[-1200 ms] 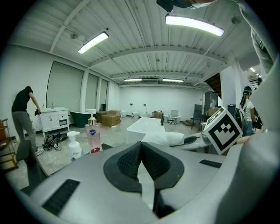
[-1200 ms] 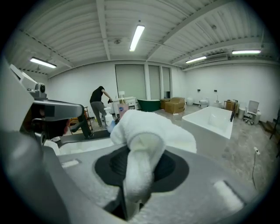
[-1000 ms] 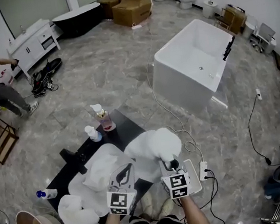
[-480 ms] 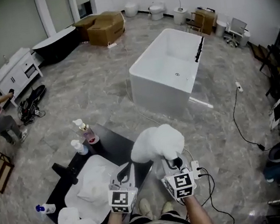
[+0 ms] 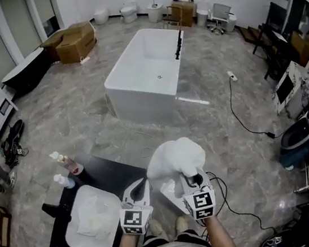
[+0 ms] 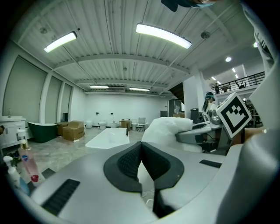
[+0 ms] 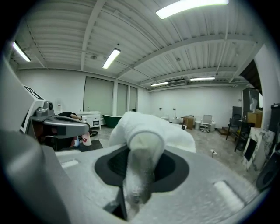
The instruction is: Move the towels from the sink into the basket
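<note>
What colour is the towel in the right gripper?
White; the towel shows best in the right gripper view.

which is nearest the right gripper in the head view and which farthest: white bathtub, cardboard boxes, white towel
1. white towel: clamped in the right gripper itself, bunched just ahead of its jaws.
2. white bathtub: on the floor beyond the towel, mid-room.
3. cardboard boxes: farthest, back and to the left, past the tub.
</note>
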